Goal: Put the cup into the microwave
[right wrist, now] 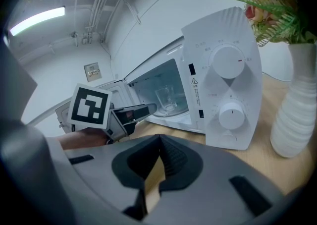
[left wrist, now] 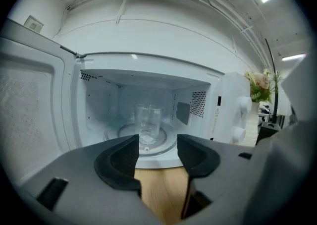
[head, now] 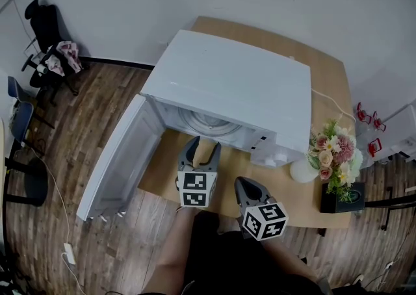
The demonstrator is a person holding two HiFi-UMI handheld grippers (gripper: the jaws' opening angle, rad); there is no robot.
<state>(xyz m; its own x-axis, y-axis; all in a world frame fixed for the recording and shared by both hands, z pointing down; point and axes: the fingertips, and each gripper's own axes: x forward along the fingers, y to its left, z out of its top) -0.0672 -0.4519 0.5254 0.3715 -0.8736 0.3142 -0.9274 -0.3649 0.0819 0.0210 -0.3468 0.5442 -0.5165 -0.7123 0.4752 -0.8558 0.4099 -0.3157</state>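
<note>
A clear glass cup (left wrist: 147,122) stands upright on the turntable (left wrist: 116,134) inside the white microwave (head: 234,82), whose door (head: 117,157) hangs open to the left. My left gripper (head: 203,151) is just outside the oven's opening, pointing in at the cup. Its jaws stand apart with nothing between them, and the cup is well beyond the tips. In the right gripper view the cup (right wrist: 166,97) shows through the opening, with the left gripper (right wrist: 143,111) in front of it. My right gripper (head: 250,190) stays back over the table's front edge, jaws shut and empty.
The microwave's control panel with two knobs (right wrist: 227,62) lies right of the opening. A white vase (right wrist: 297,115) of flowers (head: 335,154) stands on the wooden table (head: 162,170) to the right, with a black box (head: 341,197) beside it. Chairs (head: 45,34) stand at the far left.
</note>
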